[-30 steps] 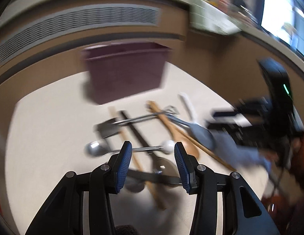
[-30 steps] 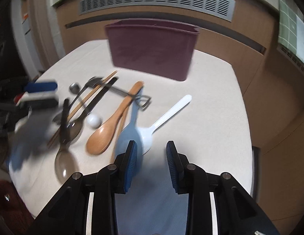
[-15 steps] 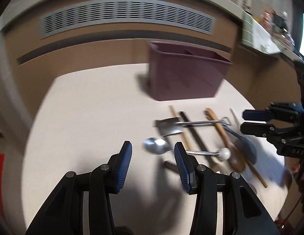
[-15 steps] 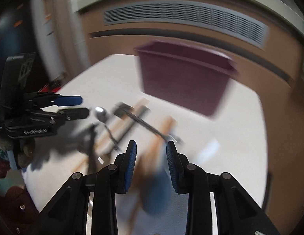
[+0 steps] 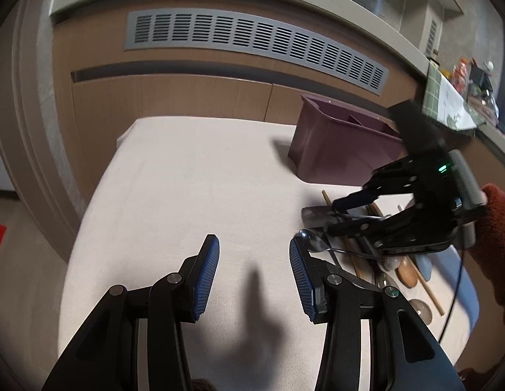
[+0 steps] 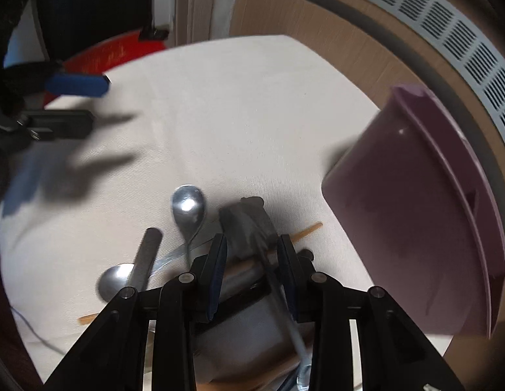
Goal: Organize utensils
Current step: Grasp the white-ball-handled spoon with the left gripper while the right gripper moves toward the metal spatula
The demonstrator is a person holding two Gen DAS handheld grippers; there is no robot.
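Observation:
A pile of utensils lies on the cream table (image 5: 194,195): a steel spoon (image 6: 188,207), a grey metal spatula (image 6: 247,224), a dark handle (image 6: 145,257), chopsticks (image 6: 307,230) and wooden spoons (image 5: 407,272). A purple utensil box (image 5: 343,150) stands behind them; it also shows in the right wrist view (image 6: 415,215). My right gripper (image 6: 252,247) is open, its jaws on either side of the spatula's blade, apart from it. My left gripper (image 5: 254,244) is open and empty over bare table, left of the pile.
A wooden wall with a grey vent (image 5: 252,42) runs behind the table. The table's left edge drops off near a red object (image 6: 115,55) on the floor. A blue cloth (image 5: 461,280) lies under the pile's right side.
My right gripper has swung left and down onto the pile, straddling the spatula. My left gripper has pulled left, away from the pile, over bare table.

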